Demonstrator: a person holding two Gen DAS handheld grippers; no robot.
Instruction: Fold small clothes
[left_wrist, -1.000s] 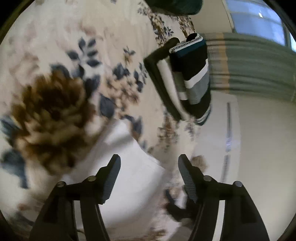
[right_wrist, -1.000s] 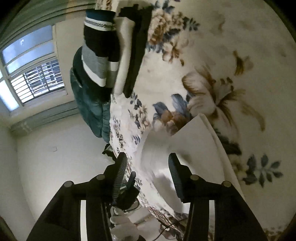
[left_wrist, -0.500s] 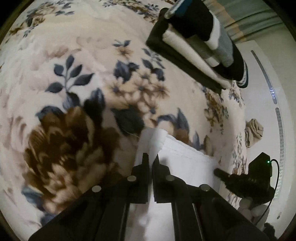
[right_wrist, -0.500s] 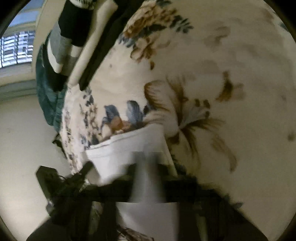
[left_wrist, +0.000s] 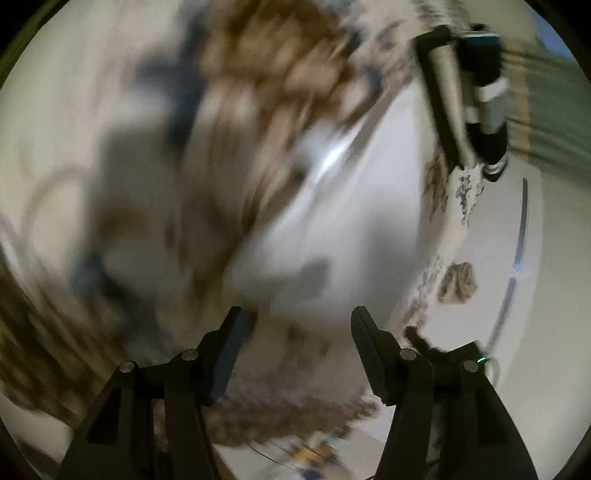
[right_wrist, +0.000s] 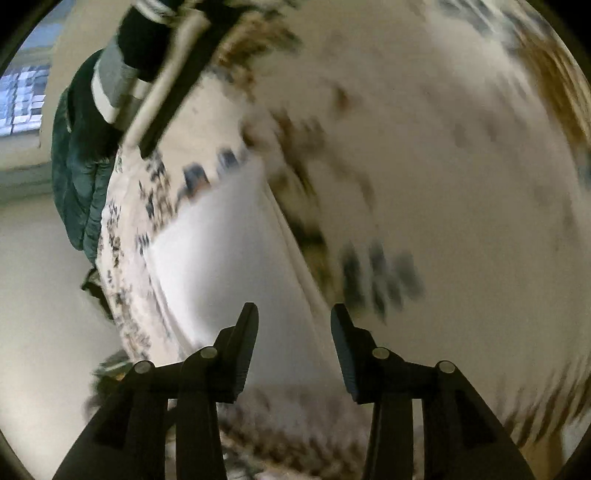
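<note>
A white garment (left_wrist: 332, 221) lies flat on the floral bedspread (left_wrist: 110, 110), near the bed's edge; it also shows in the right wrist view (right_wrist: 229, 266). Both views are blurred by motion. My left gripper (left_wrist: 295, 332) is open and empty, just above the garment's near end. My right gripper (right_wrist: 293, 328) is open and empty, over the garment's near edge. A stack of folded clothes, black, white and striped (left_wrist: 469, 85), lies further back on the bed, and also shows in the right wrist view (right_wrist: 155, 62).
The bed edge (left_wrist: 454, 206) drops to a pale floor at the right in the left wrist view. A dark green quilt (right_wrist: 77, 166) hangs by the bed under a window (right_wrist: 22, 92). A small black device with a green light (left_wrist: 476, 358) sits by the bed.
Both grippers were shut on the white garment half a second ago; now both are open and have let it go. Both cameras have moved fast and the garment lies flat.
</note>
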